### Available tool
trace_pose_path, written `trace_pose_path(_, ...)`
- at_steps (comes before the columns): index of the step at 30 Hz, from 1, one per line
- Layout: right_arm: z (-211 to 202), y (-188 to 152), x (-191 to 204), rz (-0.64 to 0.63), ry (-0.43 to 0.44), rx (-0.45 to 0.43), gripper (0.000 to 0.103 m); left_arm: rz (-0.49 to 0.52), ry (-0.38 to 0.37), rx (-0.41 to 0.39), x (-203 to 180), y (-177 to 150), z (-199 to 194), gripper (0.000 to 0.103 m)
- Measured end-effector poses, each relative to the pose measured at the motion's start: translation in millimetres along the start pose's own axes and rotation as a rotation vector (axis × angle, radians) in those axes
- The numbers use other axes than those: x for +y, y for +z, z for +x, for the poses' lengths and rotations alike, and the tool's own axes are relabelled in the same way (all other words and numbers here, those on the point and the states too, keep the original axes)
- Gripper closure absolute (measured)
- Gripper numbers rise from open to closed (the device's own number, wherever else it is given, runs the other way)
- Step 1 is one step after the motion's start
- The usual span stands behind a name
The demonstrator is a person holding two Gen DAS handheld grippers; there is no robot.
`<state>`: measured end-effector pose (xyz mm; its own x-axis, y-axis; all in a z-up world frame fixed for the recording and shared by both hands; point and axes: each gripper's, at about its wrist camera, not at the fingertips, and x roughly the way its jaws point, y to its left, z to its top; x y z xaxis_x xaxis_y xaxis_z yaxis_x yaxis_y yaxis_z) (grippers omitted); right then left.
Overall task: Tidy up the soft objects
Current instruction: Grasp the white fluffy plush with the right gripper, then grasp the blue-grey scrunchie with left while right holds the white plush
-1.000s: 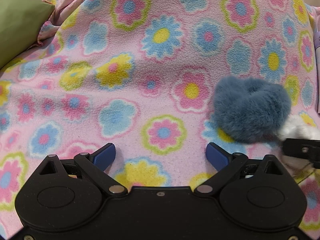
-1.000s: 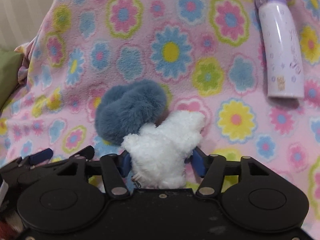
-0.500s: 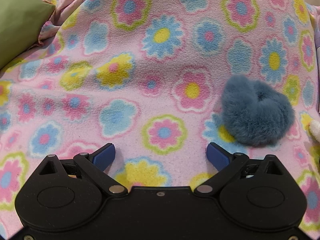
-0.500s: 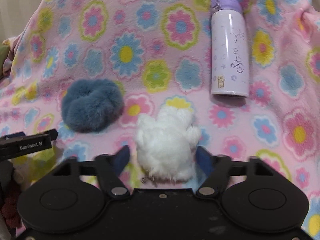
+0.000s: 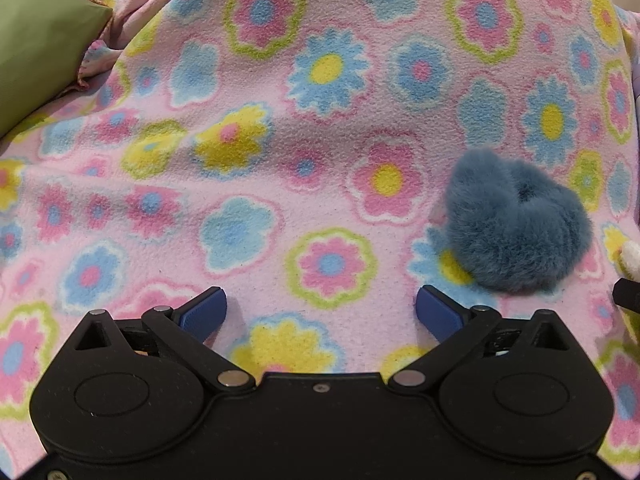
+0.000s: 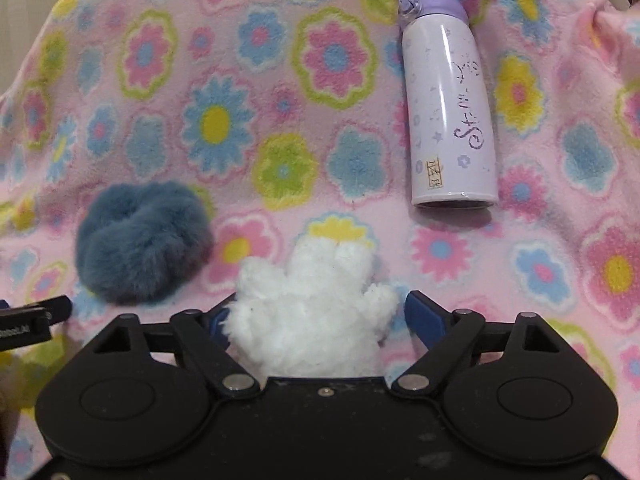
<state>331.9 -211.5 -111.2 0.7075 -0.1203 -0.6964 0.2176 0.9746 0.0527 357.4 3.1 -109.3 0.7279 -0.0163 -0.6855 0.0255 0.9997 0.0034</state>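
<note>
Left wrist view: the left gripper (image 5: 320,312) hangs over the pink fleece blanket with a flower print (image 5: 280,120), its blue pads spread wide with only blanket between them. The fluffy grey-blue fur scrunchie (image 5: 516,224) lies on the blanket ahead of and beyond the right-hand pad, clear of it. A green cushion (image 5: 36,48) sits at the far left edge; a scrap of white fluff shows at the right edge. Right wrist view: the right gripper (image 6: 316,316) has just been opening, and the white fluffy plush toy shaped like a paw (image 6: 312,312) sits between its pads on the blanket. The right pad stands apart from the fluff; the left pad is half hidden behind it, so contact there is unclear. I judge the toy released. It lies just beside the grey-blue scrunchie (image 6: 140,240), a small gap between them. A lilac-and-white drink bottle with a purple lid (image 6: 448,108) lies on its side well beyond. Progress, as I judge: both soft pieces are grouped together; what remains is backing the right gripper away, and possibly tidying their spacing.
</note>
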Motion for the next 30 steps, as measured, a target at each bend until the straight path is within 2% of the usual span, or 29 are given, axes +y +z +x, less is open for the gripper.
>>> trace_pose_path(3,-1,-1,1,-0.006,0.001,-0.007,0.026,-0.002,-0.007,0.002,0,0,-1,0.004)
trace_pose_path(5,-3,-2,2,-0.015,-0.007,-0.011,0.035,-0.001,-0.015,0.008,1,2,-1,0.004)
trace_pose_path(6,-3,-3,2,-0.017,-0.006,-0.013,0.036,0.002,-0.021,0.013,0,3,-2,0.004)
trace_pose_path(8,-3,-3,2,-0.015,-0.002,-0.013,0.037,0.012,-0.04,0.018,-1,6,-7,0.005)
trace_pose_path(12,-4,-4,1,-0.011,0.004,-0.016,0.037,0.007,-0.09,-0.025,-10,19,-27,0.005)
trace_pose_path(16,-5,-3,0,-0.006,0.007,-0.017,0.037,0.044,-0.143,-0.03,-33,41,-35,0.004)
trace_pose_path(21,-5,-4,0,-0.003,0.007,-0.018,0.037,0.081,-0.184,0.002,-64,61,-21,0.004)
trace_pose_path(26,-5,-4,1,-0.004,0.008,-0.018,0.036,0.056,-0.212,0.067,-83,72,-1,0.004)
trace_pose_path(30,-6,-4,1,-0.002,0.009,-0.018,0.035,0.087,-0.196,0.098,-96,71,12,0.004)
